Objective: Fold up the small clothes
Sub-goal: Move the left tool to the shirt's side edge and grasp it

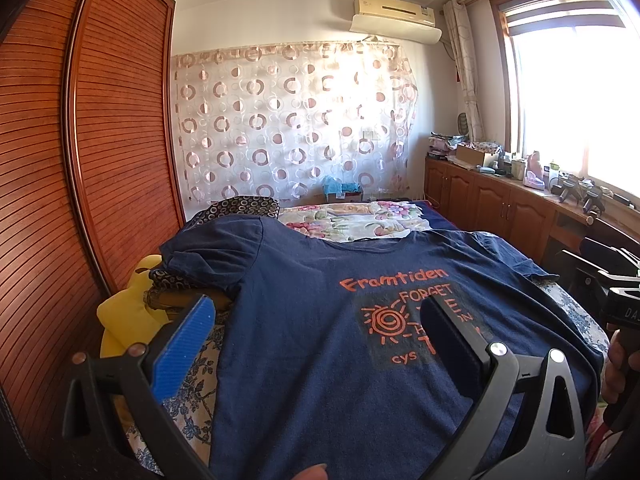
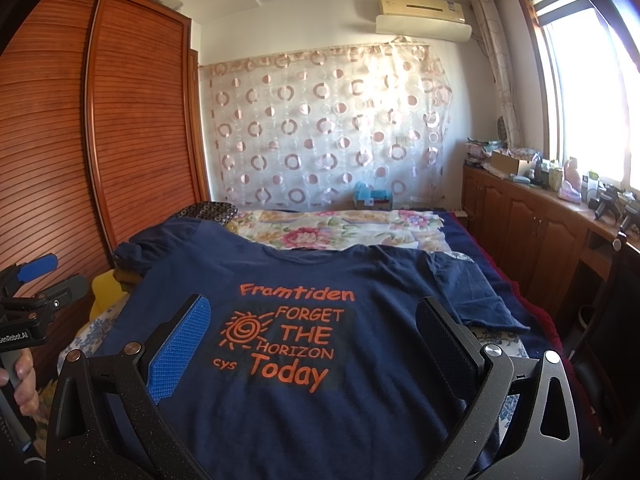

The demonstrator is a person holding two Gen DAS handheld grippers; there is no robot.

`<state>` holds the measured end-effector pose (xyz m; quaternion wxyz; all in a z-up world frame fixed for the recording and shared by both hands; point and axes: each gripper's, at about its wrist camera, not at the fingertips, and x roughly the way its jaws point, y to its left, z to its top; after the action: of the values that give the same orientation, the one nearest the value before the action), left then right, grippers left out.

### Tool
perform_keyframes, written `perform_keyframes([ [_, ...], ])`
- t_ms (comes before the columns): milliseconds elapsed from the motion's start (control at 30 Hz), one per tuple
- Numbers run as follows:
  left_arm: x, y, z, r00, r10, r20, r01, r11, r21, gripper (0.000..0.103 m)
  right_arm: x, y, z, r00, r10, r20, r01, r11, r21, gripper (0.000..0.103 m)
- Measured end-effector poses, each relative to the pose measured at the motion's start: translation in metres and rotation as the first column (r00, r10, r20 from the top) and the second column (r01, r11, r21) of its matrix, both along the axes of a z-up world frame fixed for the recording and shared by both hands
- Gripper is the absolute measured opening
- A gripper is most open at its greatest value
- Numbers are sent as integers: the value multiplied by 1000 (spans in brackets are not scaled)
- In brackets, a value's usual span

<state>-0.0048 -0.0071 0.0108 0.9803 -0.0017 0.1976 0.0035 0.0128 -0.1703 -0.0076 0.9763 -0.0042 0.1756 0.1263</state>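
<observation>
Left claw (image 1: 320,320) agape, right claw (image 2: 312,324) too (empty), navy T-shirt (image 2: 360,280) flat

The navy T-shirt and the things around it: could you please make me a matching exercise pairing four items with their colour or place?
Items:
1. navy T-shirt
2. air conditioner
3. yellow plush toy
4. circle-pattern curtain

Descriptions:
A. high on the wall, near the ceiling
B. spread flat on the bed, orange print facing up
C. hanging on the far wall behind the bed
D. beside the T-shirt's sleeve, near the wardrobe

Pairs: 1-B, 2-A, 3-D, 4-C
</observation>
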Motion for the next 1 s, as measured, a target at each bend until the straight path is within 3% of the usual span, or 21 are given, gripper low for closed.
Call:
perform_keyframes([
  [600, 24, 36, -27, 994, 42, -103, -42, 999, 6, 103, 26, 31, -36, 991, 115, -73, -119, 992, -43, 103],
  [1000, 54, 75, -50, 982, 56, -179, -55, 998, 10, 103, 57, 53, -75, 959, 186, -216, -201, 978, -48, 103],
])
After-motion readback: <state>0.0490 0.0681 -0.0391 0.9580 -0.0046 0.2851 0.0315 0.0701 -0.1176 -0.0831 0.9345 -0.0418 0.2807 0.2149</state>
